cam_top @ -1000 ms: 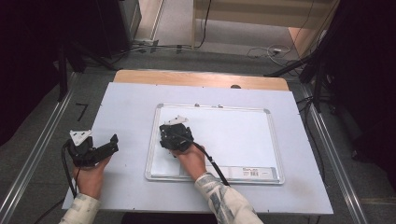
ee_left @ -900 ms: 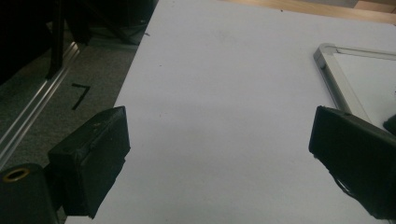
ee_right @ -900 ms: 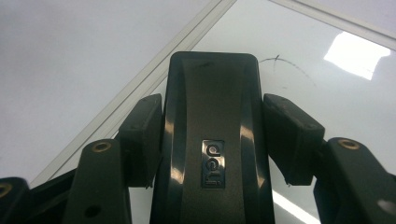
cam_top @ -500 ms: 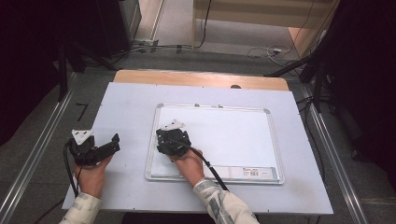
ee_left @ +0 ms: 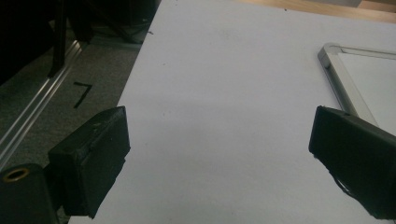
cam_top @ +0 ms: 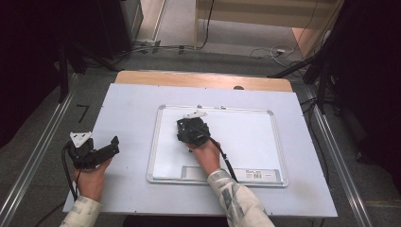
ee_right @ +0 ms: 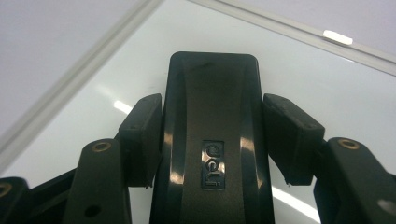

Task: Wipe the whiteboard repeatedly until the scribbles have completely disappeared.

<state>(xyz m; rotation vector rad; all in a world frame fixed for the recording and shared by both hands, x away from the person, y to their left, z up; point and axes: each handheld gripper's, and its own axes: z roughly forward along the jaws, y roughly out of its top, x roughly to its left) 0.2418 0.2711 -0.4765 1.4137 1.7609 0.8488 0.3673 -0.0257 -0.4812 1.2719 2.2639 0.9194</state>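
Note:
A white whiteboard [cam_top: 246, 137] with a silver frame lies flat on the pale table [cam_top: 127, 109]. My right gripper [cam_top: 190, 130] rests on the board's upper left area, shut on a black eraser [ee_right: 212, 140] marked "deli". Both pads [ee_right: 140, 135] press on the eraser's sides, and the eraser lies flat on the board surface [ee_right: 327, 84]. My left gripper [cam_top: 112, 144] is held near the table's left front, off the board. Its jaws are wide apart with nothing between them [ee_left: 219, 154]. The board's corner [ee_left: 336, 65] shows at that view's right.
A wooden strip [cam_top: 203, 79] runs along the table's far edge. A metal rail [cam_top: 42, 146] and grey floor lie to the left. Dark stands and cables stand beyond the table on both sides. A barcode label [cam_top: 255, 174] sits on the board's front frame.
The right gripper, with the eraser in it, slid a little toward the person and then away and to the right across the board. The left gripper has hardly moved.

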